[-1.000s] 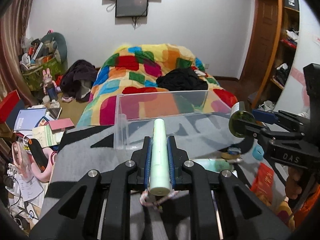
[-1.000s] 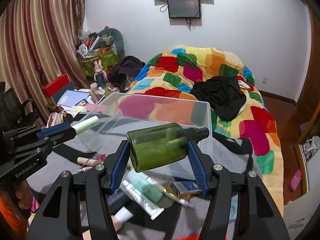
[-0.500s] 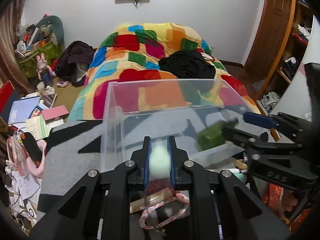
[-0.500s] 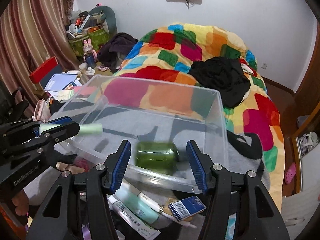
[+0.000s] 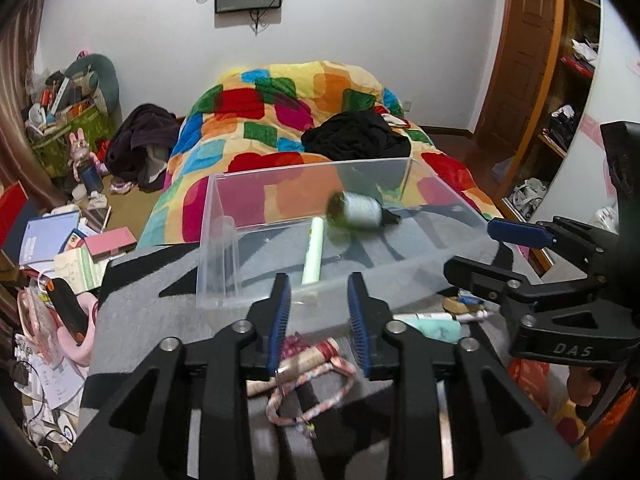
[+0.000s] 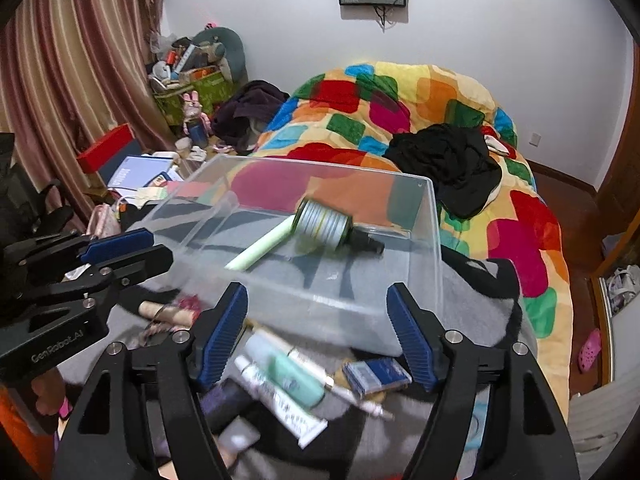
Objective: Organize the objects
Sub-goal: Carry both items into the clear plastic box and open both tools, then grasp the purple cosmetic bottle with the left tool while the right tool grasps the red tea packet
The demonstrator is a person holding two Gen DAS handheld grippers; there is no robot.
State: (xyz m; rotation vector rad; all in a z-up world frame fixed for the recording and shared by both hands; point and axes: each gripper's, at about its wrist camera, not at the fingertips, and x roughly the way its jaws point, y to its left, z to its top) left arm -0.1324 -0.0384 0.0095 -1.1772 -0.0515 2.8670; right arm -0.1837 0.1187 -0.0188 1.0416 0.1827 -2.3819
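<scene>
Both the left gripper (image 5: 318, 320) and the right gripper (image 6: 318, 332) have just been opening and now stand empty; the pale green tube (image 5: 313, 256) and dark green bottle (image 6: 326, 224) lie released inside the clear plastic bin (image 6: 434, 240), so two items are stowed.

Cluttered bedroom: quilted bed (image 5: 304, 120), probably home.

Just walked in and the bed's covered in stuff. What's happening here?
A person with a gripper in each hand is sorting toiletries into a clear bin. The left gripper and right gripper have just been opening, nothing between the jaws. A pale green tube and green bottle lie inside the bin. More tubes wait in front.
</scene>
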